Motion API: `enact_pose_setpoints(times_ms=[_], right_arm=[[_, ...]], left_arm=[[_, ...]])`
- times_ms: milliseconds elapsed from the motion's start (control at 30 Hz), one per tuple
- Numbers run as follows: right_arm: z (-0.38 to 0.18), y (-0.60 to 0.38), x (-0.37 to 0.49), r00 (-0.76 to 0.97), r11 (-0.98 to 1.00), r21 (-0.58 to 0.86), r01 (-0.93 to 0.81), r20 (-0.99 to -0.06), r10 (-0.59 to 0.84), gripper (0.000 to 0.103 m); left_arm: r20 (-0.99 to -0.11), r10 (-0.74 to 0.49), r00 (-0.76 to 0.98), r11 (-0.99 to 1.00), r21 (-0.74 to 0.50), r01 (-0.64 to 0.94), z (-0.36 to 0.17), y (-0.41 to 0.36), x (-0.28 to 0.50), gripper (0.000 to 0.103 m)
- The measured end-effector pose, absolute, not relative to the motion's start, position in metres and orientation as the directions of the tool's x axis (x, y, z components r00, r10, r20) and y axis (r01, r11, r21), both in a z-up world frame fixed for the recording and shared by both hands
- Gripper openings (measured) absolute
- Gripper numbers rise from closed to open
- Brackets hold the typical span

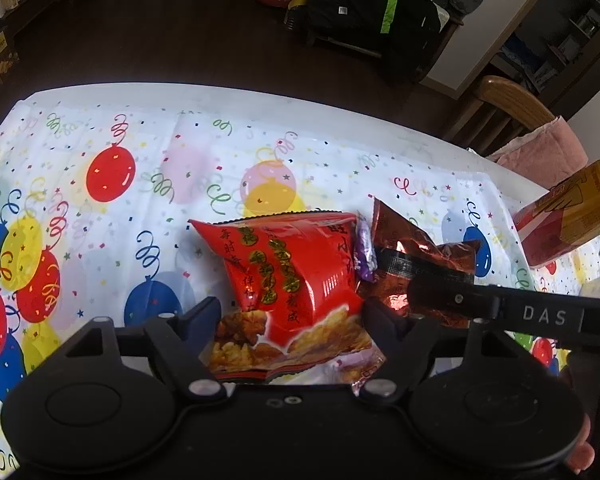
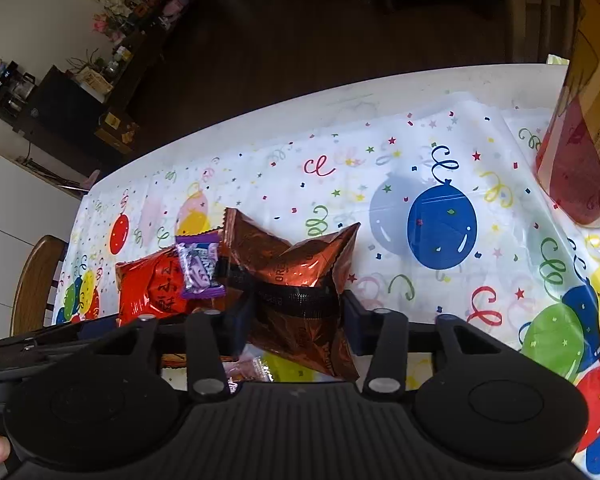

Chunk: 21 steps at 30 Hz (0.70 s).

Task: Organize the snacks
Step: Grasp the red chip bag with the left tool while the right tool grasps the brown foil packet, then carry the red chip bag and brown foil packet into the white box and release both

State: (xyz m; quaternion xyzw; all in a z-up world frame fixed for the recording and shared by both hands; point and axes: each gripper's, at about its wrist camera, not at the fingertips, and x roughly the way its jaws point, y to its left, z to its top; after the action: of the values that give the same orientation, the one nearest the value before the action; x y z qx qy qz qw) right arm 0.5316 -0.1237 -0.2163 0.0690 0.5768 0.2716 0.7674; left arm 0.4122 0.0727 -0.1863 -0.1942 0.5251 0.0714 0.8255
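- Snacks lie bunched on the desk (image 2: pixel 480 84), atop its glossy balloon-print cover (image 1: pixel 112 172).
- A tall yellow-and-red carton (image 2: pixel 580 120) stands at the desk's far right corner; its contents cannot be seen.
- The red crinkly packet (image 1: pixel 292 276) points its serrated top away from the left hand-held gripper (image 1: pixel 290 312), whose fingers press its lower sides, gripping it.
- The brown foil bag (image 2: pixel 300 280), puffy and creased, leans right of the red packet, long axis running away; the right hand-held gripper (image 2: pixel 296 320) clamps its middle.
- A small purple wrapper (image 2: pixel 200 268) sits between red packet and brown bag, touching both.
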Motion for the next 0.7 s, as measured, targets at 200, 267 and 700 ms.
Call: enact_pose_setpoints(times_ms=[200, 267, 700], right_arm=[[-0.207, -0.126, 0.521, 0.225, 0.855, 0.387, -0.345, -0.851, 0.475, 0.034], [-0.203, -0.130, 0.517, 0.232, 0.860, 0.376, -0.345, -0.854, 0.466, 0.034], [-0.163, -0.166, 0.479, 0.264, 0.870, 0.350, -0.348, -0.854, 0.449, 0.032]], left_arm=[[-0.891, -0.063, 0.450, 0.922, -0.225, -0.316, -0.180, 0.074, 0.404, 0.066], [-0.888, -0.069, 0.454, 0.918, -0.235, -0.320, -0.178, 0.075, 0.401, 0.063], [-0.879, -0.065, 0.472, 0.922, -0.234, -0.310, -0.153, 0.081, 0.366, 0.061]])
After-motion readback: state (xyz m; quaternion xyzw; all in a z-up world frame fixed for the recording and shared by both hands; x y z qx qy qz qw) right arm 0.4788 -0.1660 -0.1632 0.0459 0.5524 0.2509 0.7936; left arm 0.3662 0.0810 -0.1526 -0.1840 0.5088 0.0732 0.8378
